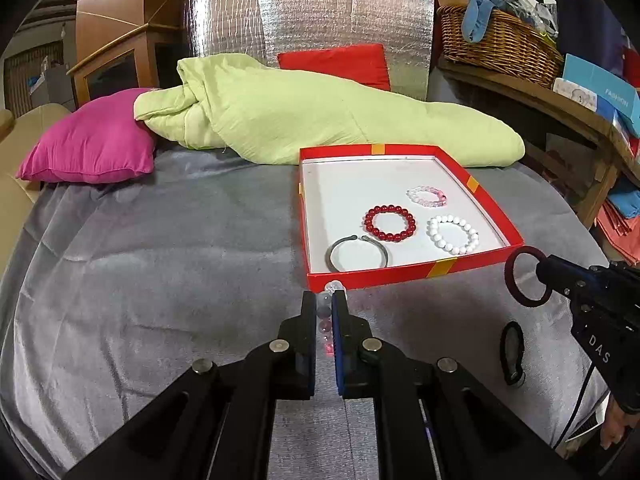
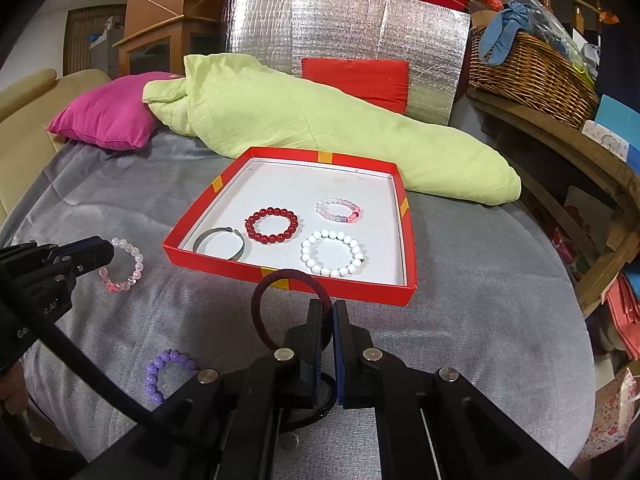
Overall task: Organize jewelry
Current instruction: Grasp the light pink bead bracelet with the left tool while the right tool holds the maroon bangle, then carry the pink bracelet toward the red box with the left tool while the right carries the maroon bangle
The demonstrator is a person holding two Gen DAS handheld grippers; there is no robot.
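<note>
Four bracelets already lie inside the red box (image 1: 416, 272), seen from the left wrist: a metal bangle (image 1: 357, 254) nearest its front wall, a red bead bracelet (image 1: 389, 223) behind that, a white bead bracelet (image 1: 453, 235) toward its right wall, and a pale pink bracelet (image 1: 427, 195) farthest back. The left gripper (image 1: 325, 308) hangs just before the box's front wall, fingers pressed onto a clear-and-pink bead bracelet (image 1: 330, 289). Right of the box, the right gripper (image 1: 540, 276) carries a dark red hair ring (image 1: 525, 276) above the grey bedspread (image 1: 160, 280). A black loop (image 1: 512, 354) lies on the bedspread in front of the box's right corner.

From the right wrist, the right gripper (image 2: 332, 312) sits just before the box (image 2: 360, 290), fingers pinching the dark red hair ring (image 2: 272, 304), which stands up to their left. Left of the box, the left gripper (image 2: 105, 257) pinches the clear-and-pink bead bracelet (image 2: 125, 266). A purple bead bracelet (image 2: 166, 374) lies on the bedspread (image 2: 480, 320), well in front of the box's left corner.

Judged progress: about half done. Two gripped pieces await placing; the purple bracelet and black loop remain untouched.
</note>
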